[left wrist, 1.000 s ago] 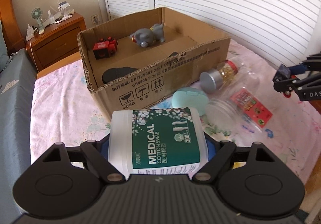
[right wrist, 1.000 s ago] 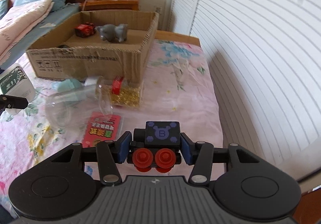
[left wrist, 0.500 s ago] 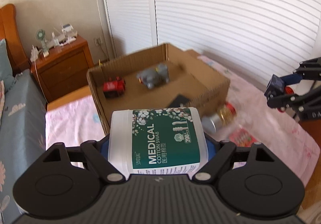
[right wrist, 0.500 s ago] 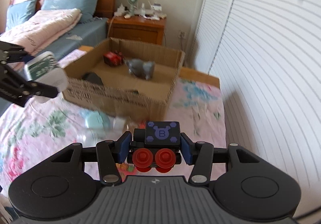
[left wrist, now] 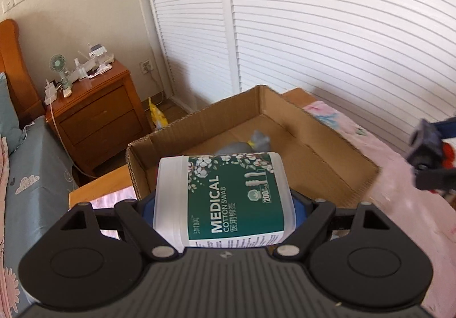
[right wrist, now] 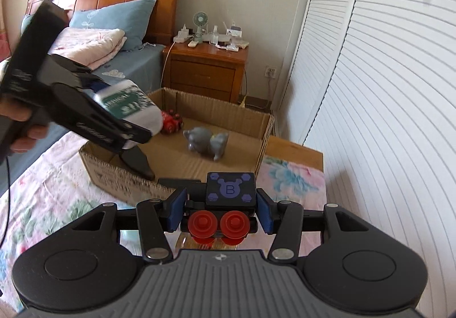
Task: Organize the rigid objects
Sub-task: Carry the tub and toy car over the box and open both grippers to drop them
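My left gripper (left wrist: pixel 223 204) is shut on a white tub of medical cotton swabs (left wrist: pixel 225 198) with a green label, held in the air over the near left corner of an open cardboard box (left wrist: pixel 327 158). In the right wrist view the tub (right wrist: pixel 131 107) hangs over the box (right wrist: pixel 256 124). My right gripper (right wrist: pixel 221 211) is shut on a dark toy car (right wrist: pixel 228 198) with red wheels and a "B" on top, held above the box's near wall. Inside the box lie a grey elephant toy (right wrist: pixel 206 142), a red toy car (right wrist: pixel 171 124) and a black object (right wrist: pixel 136 161).
The box rests on a bed with a pink floral sheet (right wrist: pixel 42 198). A wooden nightstand (right wrist: pixel 205 72) with a small fan stands behind it, with a white louvred wardrobe (right wrist: pixel 384 89) on the right. A wooden headboard and pillows (right wrist: pixel 114 21) are at the back left.
Both grippers have risen and moved toward the box with their loads. The tub now hangs over the box, and the loose items on the sheet have dropped out of view.
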A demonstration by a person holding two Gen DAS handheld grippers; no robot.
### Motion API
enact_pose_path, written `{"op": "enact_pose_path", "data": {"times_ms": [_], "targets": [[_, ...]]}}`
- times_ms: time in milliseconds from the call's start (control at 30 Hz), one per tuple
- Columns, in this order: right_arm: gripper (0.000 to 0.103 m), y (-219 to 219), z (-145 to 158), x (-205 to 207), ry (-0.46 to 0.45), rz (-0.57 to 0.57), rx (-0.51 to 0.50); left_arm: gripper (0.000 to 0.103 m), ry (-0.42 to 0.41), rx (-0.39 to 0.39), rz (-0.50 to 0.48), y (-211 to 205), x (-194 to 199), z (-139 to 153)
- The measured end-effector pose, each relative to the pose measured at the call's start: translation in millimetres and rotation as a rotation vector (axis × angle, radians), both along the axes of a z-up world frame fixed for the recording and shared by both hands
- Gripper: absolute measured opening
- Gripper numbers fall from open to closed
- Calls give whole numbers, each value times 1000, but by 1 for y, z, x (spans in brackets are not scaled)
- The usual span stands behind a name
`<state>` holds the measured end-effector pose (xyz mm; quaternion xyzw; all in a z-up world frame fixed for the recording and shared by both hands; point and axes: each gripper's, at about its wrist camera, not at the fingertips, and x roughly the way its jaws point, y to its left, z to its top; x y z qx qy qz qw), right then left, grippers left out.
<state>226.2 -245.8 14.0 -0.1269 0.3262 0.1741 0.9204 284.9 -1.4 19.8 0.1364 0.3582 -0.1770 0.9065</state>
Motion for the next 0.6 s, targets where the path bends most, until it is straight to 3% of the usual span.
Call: {"op": "enact_pose_path", "data": {"times_ms": [333, 500, 600], "targets": [[56, 9, 0, 12, 0, 11, -1, 85, 10, 4, 103, 4, 43, -32], [56, 14, 2, 18, 9, 15, -6, 90, 11, -27, 107, 15, 32, -27], [56, 18, 2, 23, 14, 15, -10, 99, -12, -32, 85, 20, 13, -17]]}}
